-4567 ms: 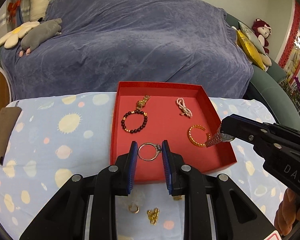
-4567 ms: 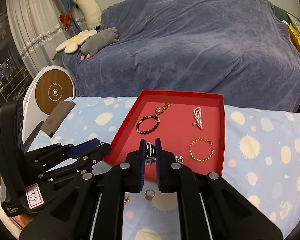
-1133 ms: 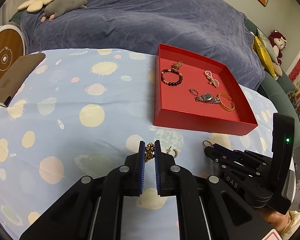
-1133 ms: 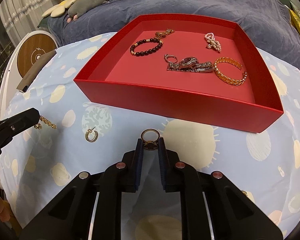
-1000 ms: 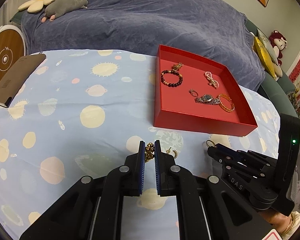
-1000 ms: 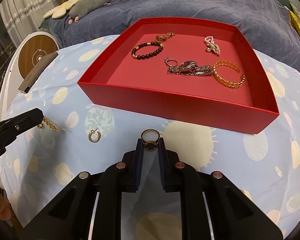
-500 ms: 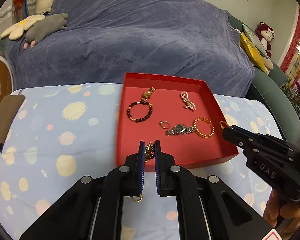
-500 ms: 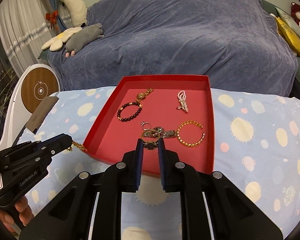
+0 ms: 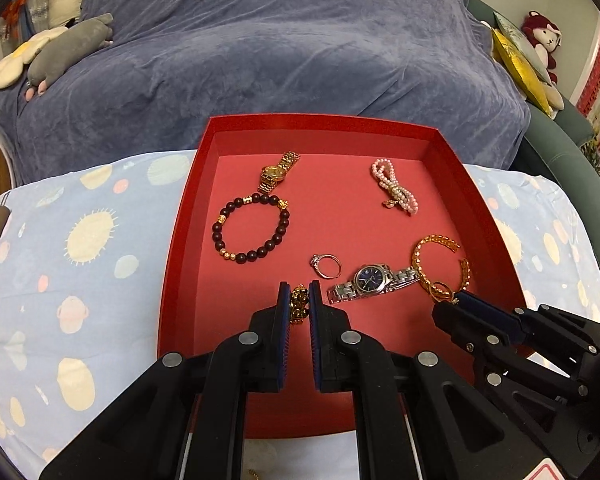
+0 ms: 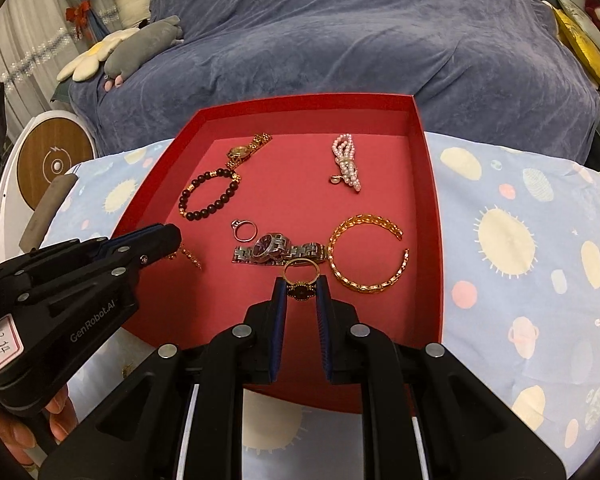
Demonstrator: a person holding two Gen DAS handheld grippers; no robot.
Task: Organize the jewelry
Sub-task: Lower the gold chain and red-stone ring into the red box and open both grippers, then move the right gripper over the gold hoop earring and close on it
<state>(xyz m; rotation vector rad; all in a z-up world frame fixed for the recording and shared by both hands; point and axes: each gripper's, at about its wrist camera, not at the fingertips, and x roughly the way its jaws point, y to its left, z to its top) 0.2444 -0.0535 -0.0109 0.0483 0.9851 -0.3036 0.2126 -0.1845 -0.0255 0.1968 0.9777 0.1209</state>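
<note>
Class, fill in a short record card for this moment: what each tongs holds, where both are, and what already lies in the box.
left tongs: shut on gold chain piece
right tongs: shut on gold ring
position of both: over the red box, pieces not yet released
in the box: silver watch, gold bangle, silver ring, dark bead bracelet, pearl bracelet, gold watch

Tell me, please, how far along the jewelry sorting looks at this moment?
Nearly done. Already in the red tray: gold watch, bead bracelet, pearl strand, silver ring, silver watch, gold bangle. In hand above it: left gripper pinches a gold chain piece; right gripper a gold ring. Left: release both, then a small gold item on the cloth.
</note>
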